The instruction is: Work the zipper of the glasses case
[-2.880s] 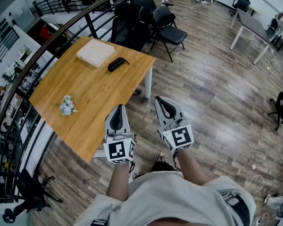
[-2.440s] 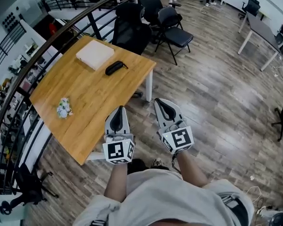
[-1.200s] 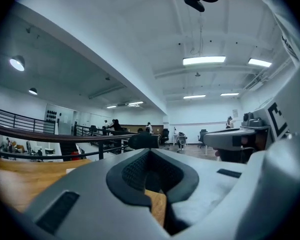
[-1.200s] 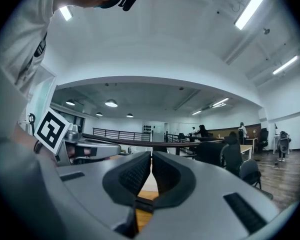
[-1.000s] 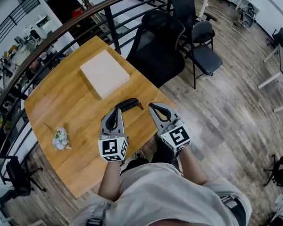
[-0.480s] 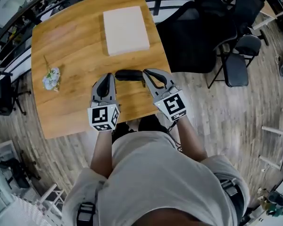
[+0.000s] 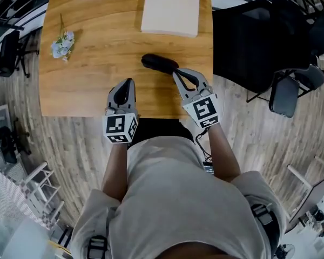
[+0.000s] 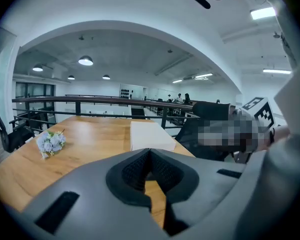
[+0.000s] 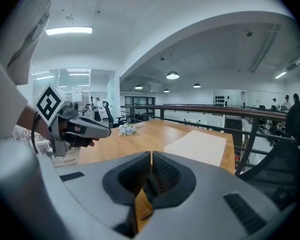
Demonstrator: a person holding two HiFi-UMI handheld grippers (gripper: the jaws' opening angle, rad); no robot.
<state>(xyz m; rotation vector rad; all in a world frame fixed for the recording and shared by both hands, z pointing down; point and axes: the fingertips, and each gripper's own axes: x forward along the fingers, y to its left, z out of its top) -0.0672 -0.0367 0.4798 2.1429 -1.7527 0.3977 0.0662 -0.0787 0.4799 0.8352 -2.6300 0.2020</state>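
Illumination is bright and even in all views; it comes from overhead, from round ceiling lamps (image 8: 85, 60) and a strip light (image 9: 69, 31), the latter blown out to white glare; shadows are soft and faint. Both gripper views show strong fisheye curvature and black vignetting at the corners; the head view bends straight lines toward its edges; the right gripper (image 9: 151, 156), close to the lens, is slightly out of focus; the background stays sharp.

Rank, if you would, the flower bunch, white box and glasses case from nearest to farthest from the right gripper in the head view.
1. Glasses case, just beyond the right gripper.
2. White box, farther back.
3. Flower bunch, far left.
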